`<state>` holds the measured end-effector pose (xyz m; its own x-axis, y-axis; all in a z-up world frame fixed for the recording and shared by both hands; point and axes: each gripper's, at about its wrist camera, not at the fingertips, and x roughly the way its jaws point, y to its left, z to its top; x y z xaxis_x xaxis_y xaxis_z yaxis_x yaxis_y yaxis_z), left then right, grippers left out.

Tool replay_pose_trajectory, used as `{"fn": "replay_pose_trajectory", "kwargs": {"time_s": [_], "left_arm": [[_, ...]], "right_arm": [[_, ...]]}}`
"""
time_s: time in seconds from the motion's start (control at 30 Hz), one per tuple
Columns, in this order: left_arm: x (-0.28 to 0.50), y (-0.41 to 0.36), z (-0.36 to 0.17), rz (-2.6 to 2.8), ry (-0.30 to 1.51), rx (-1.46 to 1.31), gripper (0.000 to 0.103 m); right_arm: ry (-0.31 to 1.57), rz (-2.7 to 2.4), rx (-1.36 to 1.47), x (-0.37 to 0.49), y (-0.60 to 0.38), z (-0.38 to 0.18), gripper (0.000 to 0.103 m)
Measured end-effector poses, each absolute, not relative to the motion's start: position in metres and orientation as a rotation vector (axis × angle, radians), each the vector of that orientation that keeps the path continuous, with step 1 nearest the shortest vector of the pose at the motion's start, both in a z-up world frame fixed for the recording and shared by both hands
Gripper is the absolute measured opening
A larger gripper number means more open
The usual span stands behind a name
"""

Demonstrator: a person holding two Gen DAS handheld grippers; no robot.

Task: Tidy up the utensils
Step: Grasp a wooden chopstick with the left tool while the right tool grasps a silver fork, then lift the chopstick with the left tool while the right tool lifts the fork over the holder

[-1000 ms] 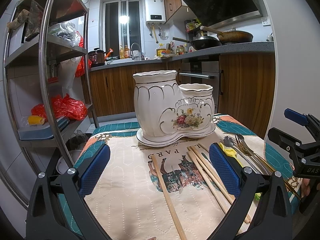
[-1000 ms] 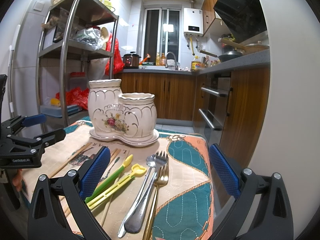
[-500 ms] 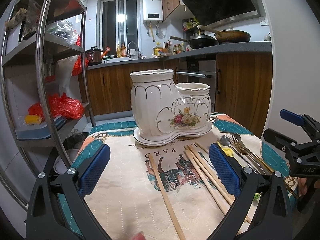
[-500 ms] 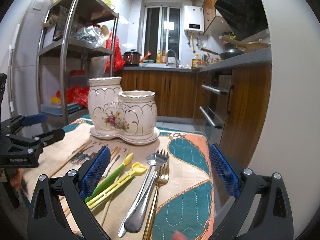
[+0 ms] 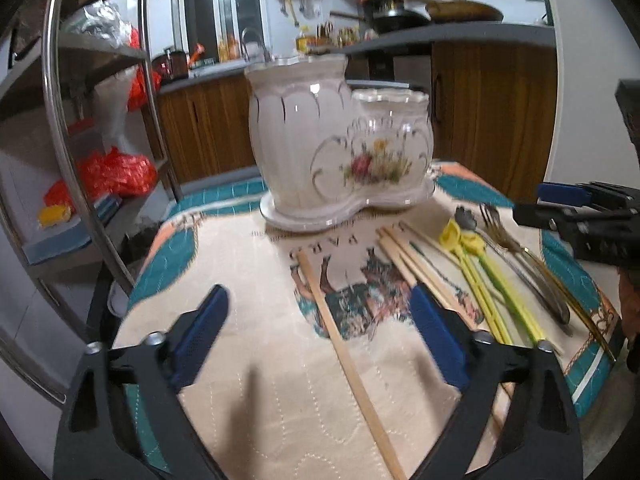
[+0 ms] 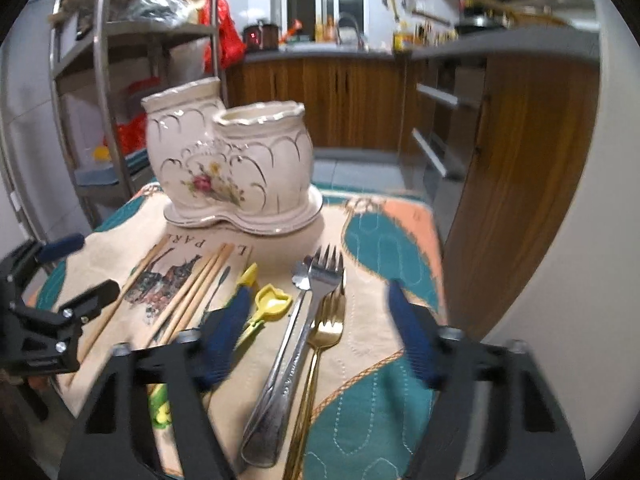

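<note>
A cream two-cup ceramic utensil holder (image 5: 340, 140) (image 6: 232, 168) with a flower motif stands at the far side of the patterned tablecloth (image 5: 248, 408). A lone wooden chopstick (image 5: 344, 344) lies between the pads of my left gripper (image 5: 320, 320), whose jaws are closing without touching it. More chopsticks (image 5: 412, 264) and yellow-green plastic utensils (image 5: 472, 264) lie to its right. My right gripper (image 6: 318, 308) hovers over a silver fork (image 6: 316, 292), a silver spoon (image 6: 300, 280) and a gold fork (image 6: 324, 332); its jaws are closing and the pads are clear of them.
A metal shelf rack (image 5: 80, 120) with red bags stands left of the table. Wooden cabinets (image 6: 520, 160) rise close beyond the table's right edge. Each gripper shows in the other's view: the right gripper (image 5: 536, 202) and the left gripper (image 6: 80, 270).
Both grippers have tipped down and come closer over the table. Both pairs of jaws have narrowed, the right pair more than the left.
</note>
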<state>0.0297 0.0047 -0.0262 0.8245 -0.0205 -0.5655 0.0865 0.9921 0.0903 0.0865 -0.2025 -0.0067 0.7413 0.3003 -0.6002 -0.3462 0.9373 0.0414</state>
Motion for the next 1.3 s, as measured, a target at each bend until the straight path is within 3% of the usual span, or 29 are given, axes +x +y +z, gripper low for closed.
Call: {"fn": "replay_pose_trajectory", "kwargs": {"time_s": [0.13,0.33,0.7,0.77,0.8,0.83,0.93,1.3], "left_arm": [[0.034,0.012,-0.032,-0.078,0.657,0.077,0.062],[0.041,0.011,-0.044,-0.134,0.744,0.063,0.031],[0.063,0.006,-0.042,-0.167,0.831,0.123,0.025],[0.069,0.008,-0.040,-0.186,0.857,0.122,0.020],[0.071,0.009,-0.038,-0.188,0.866,0.122,0.011],[0.074,0.010,-0.038,-0.191,0.872,0.122,0.008],[0.076,0.014,-0.036,-0.213,0.881,0.108,0.007],[0.041,0.018,-0.005,-0.301,0.626,0.079,0.006]], "right_arm": [[0.743,0.381,-0.034,0.099,-0.200,-0.018,0.033],[0.804,0.397,0.002,0.111,-0.200,-0.026,0.028],[0.856,0.414,0.027,0.131,-0.195,-0.032,0.012],[0.857,0.418,0.034,0.130,-0.195,-0.031,0.010],[0.857,0.422,0.038,0.130,-0.196,-0.031,0.008],[0.854,0.432,0.045,0.129,-0.196,-0.029,0.006],[0.803,0.437,0.032,0.121,-0.196,-0.017,0.006],[0.532,0.484,0.018,0.076,-0.205,0.036,0.005]]}}
